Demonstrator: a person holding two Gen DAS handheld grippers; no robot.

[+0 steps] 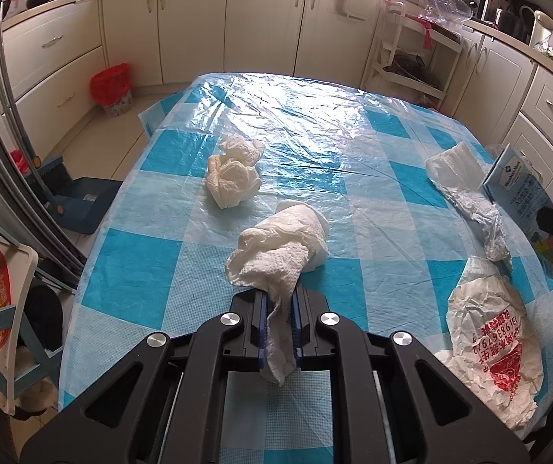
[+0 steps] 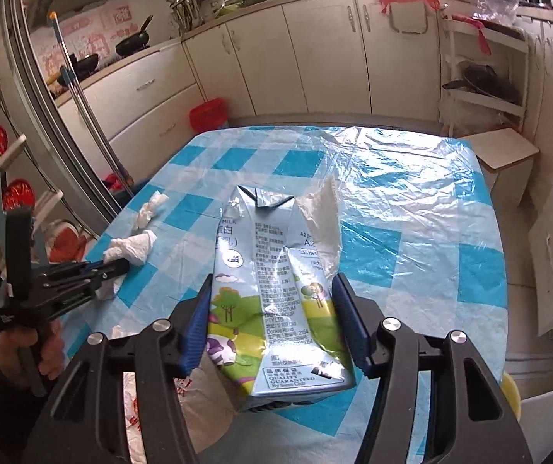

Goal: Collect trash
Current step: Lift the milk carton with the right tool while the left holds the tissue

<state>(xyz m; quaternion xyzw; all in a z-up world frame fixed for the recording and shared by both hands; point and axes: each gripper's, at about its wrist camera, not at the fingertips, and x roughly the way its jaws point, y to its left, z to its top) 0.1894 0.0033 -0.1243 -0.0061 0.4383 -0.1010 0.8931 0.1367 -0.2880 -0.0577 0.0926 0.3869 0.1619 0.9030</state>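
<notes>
Paper at the far left: clamping the tail of a crumpled paper towel (image 1: 280,255) in the left claw (image 1: 278,332), jaws nearly together on the thin strip, the wad's bulk resting on the blue-checked surface (image 1: 354,135) just ahead of the tips. Leaving a second paper-towel wad (image 1: 234,181) loose farther out on the same side, apart from the first.

Moving right: leaving a crumpled white bag with red print (image 1: 489,332) at the near edge, and a clear plastic wrapper (image 1: 466,189) beyond it.

Farthest right: straddling a flattened milk carton (image 2: 272,290) with the right claw (image 2: 272,282), jaws standing about half open. Lying flat, the carton is running its long axis straight away from the claw, base nearest, folded top farthest, so needing only a squeeze across its narrow width. Sitting right against both sides, the blue pads; not managing to tell whether pressing yet or only touching.

Hiding part of the printed bag under the carton's base. Not seeing any collecting bag; only glimpsing a red-lined bin (image 1: 111,85) on the floor beyond the surface's left corner.
</notes>
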